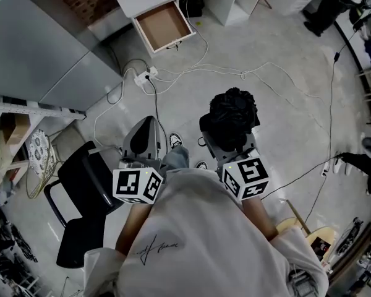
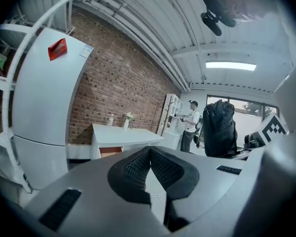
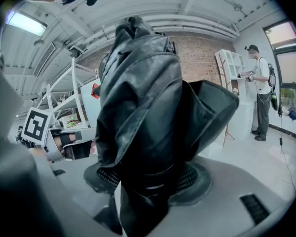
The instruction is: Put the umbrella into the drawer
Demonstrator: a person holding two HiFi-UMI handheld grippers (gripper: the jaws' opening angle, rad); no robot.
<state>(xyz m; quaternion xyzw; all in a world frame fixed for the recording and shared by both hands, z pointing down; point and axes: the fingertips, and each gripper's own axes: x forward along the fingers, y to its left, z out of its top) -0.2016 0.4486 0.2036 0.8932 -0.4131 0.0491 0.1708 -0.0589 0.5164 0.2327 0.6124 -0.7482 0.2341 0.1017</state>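
In right tool point(image 3: 148, 177), black umbrella point(image 3: 138, 93).

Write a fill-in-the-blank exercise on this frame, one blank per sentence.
1. The right gripper is shut on a black ____.
2. The left gripper is shut and holds ____.
3. The drawer is not closed but ____.
Missing words: umbrella; nothing; open.

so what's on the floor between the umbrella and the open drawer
Head view: grey floor crossed by loose white cables, a white power strip to the left. Nothing else lies between the umbrella and the drawer.
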